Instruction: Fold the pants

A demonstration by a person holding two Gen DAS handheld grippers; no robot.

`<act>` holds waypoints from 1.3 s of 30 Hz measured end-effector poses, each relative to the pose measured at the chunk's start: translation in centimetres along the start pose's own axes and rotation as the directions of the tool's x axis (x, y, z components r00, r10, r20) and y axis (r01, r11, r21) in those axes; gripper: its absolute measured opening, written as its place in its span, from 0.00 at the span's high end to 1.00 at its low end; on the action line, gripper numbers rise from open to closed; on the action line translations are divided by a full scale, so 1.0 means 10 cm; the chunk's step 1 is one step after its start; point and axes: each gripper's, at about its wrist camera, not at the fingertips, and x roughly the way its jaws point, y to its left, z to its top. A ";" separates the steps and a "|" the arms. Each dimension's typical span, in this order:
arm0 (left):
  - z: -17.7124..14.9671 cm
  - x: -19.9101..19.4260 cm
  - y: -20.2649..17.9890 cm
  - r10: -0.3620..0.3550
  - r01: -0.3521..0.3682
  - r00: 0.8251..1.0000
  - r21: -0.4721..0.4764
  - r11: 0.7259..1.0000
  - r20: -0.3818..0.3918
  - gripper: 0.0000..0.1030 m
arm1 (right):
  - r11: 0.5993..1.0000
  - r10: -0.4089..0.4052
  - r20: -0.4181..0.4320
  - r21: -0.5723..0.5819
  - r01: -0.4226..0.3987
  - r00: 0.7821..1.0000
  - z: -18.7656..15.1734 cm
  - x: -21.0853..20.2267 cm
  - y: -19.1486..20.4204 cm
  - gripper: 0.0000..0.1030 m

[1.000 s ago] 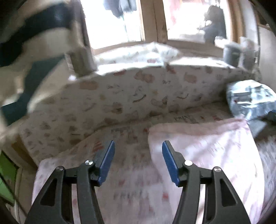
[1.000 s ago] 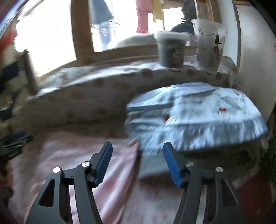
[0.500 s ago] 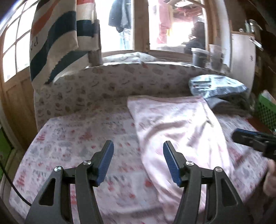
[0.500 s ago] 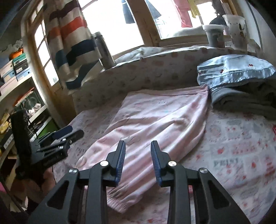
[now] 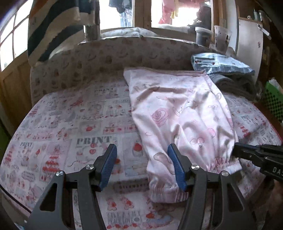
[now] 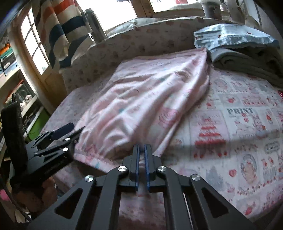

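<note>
A bed (image 5: pixel 74 127) with a printed sheet fills the space ahead of both tongs, with a padded backrest (image 5: pixel 106 58) at its far edge and windows (image 5: pixel 115 14) beyond. A striped towel (image 6: pixel 58 30) hangs far off to the left of both tongs.

The pants (image 5: pixel 178 113), pale pink with a faint print, lie flat on the sheet, waist toward the backrest and cuffs toward the tongs. Seen from the left wrist, they stretch away ahead and to the right. Seen from the right wrist, they stretch ahead and to the left.

A folded pile (image 6: pixel 247 53), light blue on grey, sits beyond the pants, far ahead and right of both tongs, touching the waist corner.

The left tongs (image 5: pixel 142 164) stand wide apart, their jaws opening. The left pad is over bare sheet; the right pad (image 5: pixel 176 169) is over the nearer cuff (image 5: pixel 166 191), which lies partly between the jaws and is not pinched.

The right tongs (image 6: pixel 141 155) are narrow, pads nearly together, with the edge of the other cuff (image 6: pixel 113 154) at their tips. Pink cloth shows in the slit between the pads, and from the left wrist their tips meet the gathered cuff, so they appear to hold it.
</note>
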 end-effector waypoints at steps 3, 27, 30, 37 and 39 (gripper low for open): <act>-0.04 -0.06 -0.01 0.019 -0.020 1.000 0.015 1.000 0.008 0.42 | 1.000 0.001 0.000 0.006 -0.001 1.000 -0.03 -0.02 -0.05 0.95; -0.17 -0.21 0.01 -0.078 0.080 0.997 -0.081 0.994 0.026 0.44 | 0.965 0.021 0.159 0.254 -0.062 0.987 -0.18 -0.18 -0.32 0.56; -0.18 -0.21 -0.01 -0.062 0.064 0.998 -0.071 0.995 0.033 0.44 | 0.968 0.025 0.159 0.243 -0.064 0.987 -0.12 -0.15 -0.31 0.97; -0.17 -0.20 0.01 -0.073 0.076 0.997 -0.086 0.993 0.034 0.43 | 0.981 -0.060 0.186 0.195 0.023 0.981 -0.17 -0.20 -0.20 1.00; -0.17 -0.20 0.01 -0.071 0.074 0.997 -0.083 0.994 0.035 0.43 | 0.977 -0.087 0.207 0.210 0.043 0.975 -0.20 -0.30 -0.24 1.00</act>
